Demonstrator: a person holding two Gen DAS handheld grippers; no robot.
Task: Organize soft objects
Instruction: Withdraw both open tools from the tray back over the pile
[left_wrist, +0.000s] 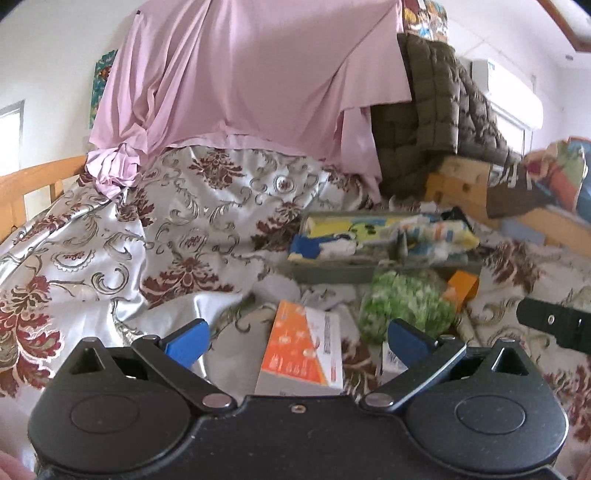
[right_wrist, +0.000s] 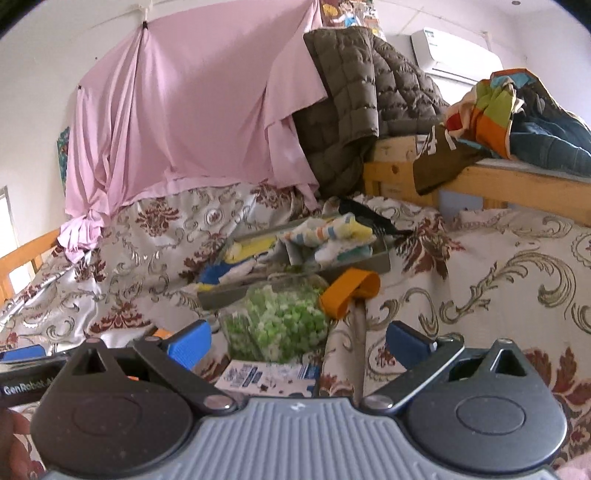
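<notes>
A grey divided tray (left_wrist: 332, 274) lies on the patterned bedspread and holds several folded socks and small cloths (left_wrist: 432, 232); it also shows in the right wrist view (right_wrist: 382, 264) with striped cloths (right_wrist: 325, 232). A fluffy green-and-white soft object (left_wrist: 406, 302) lies in front of the tray, also seen in the right wrist view (right_wrist: 284, 321). My left gripper (left_wrist: 297, 338) is open and empty, above an orange-and-white box (left_wrist: 301, 350). My right gripper (right_wrist: 299, 341) is open and empty, just short of the green object.
An orange loop strap (right_wrist: 351, 291) lies right of the green object. A blue-and-white box (right_wrist: 266, 376) sits under my right gripper. A pink sheet (right_wrist: 192, 122), an olive quilted jacket (right_wrist: 362, 96) and a wooden bed frame (right_wrist: 509, 184) with clothes stand behind.
</notes>
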